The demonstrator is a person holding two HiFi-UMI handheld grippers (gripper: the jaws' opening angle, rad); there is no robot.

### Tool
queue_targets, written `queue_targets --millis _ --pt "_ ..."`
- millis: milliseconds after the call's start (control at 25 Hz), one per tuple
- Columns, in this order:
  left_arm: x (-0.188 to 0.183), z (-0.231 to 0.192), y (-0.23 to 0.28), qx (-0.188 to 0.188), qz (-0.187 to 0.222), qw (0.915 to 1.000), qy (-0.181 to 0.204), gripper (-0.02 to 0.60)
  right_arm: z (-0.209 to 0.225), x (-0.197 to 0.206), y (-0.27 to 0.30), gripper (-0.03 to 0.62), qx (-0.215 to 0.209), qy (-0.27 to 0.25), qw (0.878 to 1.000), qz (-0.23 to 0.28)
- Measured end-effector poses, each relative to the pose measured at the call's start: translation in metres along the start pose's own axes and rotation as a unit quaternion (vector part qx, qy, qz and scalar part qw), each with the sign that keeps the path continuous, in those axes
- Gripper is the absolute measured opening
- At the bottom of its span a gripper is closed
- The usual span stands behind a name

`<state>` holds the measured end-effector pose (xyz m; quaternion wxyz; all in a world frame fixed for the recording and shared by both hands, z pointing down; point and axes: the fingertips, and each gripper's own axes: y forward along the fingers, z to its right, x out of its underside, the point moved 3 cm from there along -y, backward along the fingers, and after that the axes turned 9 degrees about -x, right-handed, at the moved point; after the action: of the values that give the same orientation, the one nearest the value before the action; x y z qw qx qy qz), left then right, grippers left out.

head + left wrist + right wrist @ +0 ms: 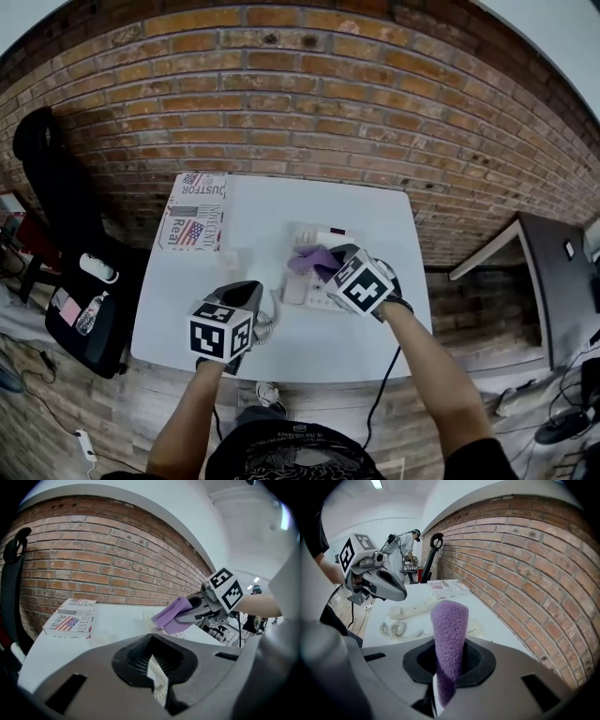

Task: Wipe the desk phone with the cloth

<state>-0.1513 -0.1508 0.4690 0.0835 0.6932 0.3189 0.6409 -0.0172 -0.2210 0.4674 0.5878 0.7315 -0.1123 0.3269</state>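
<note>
The white desk phone [323, 236] sits mid-table, its handset [294, 287] lying off the cradle at its left and the coiled cord [269, 324] trailing toward me. My right gripper [328, 263] is shut on a purple cloth [313, 258] and holds it over the phone's front. From the right gripper view the cloth [450, 630] stands up out of the jaws, and the handset [412, 607] and cord [396, 630] lie flat on the table. My left gripper [255, 293] hovers left of the handset, jaws together, holding nothing that I can see.
A printed flag-pattern box [195, 212] lies at the table's far left corner. A brick wall [309, 94] runs right behind the table. A black bag on a chair [70, 234] stands at the left, a dark desk [553, 281] at the right.
</note>
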Motion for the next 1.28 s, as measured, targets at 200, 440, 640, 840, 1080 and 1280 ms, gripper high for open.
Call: queue_targets --millis 200,440,640,840,1080,1280 --pt "-0.012 -0.009 0.011 0.015 -0.006 0.9998 0.009 0.006 0.031 -0.024 -0.006 0.046 0.021 -0.002 1.0 0.004" --pt "-0.021 -0.021 0.021 0.018 -0.009 0.9998 0.008 0.006 0.076 -0.052 -0.01 0.046 0.047 0.001 0.999 0.013" --pt "-0.021 -0.031 0.027 0.007 -0.012 0.9999 -0.004 0.006 0.111 -0.058 -0.001 0.046 0.06 -0.005 0.998 0.003" --pt "-0.023 -0.036 0.039 -0.013 -0.015 0.9995 -0.024 0.006 0.133 -0.06 0.02 0.046 0.039 -0.009 0.999 0.0" --pt "-0.03 -0.035 0.054 -0.043 -0.018 0.998 -0.042 0.006 0.14 -0.061 0.059 0.046 -0.02 -0.019 1.0 -0.002" --pt "-0.033 -0.038 0.06 -0.077 -0.019 0.9953 -0.056 0.006 0.14 -0.064 0.087 0.046 -0.076 -0.011 0.997 0.004"
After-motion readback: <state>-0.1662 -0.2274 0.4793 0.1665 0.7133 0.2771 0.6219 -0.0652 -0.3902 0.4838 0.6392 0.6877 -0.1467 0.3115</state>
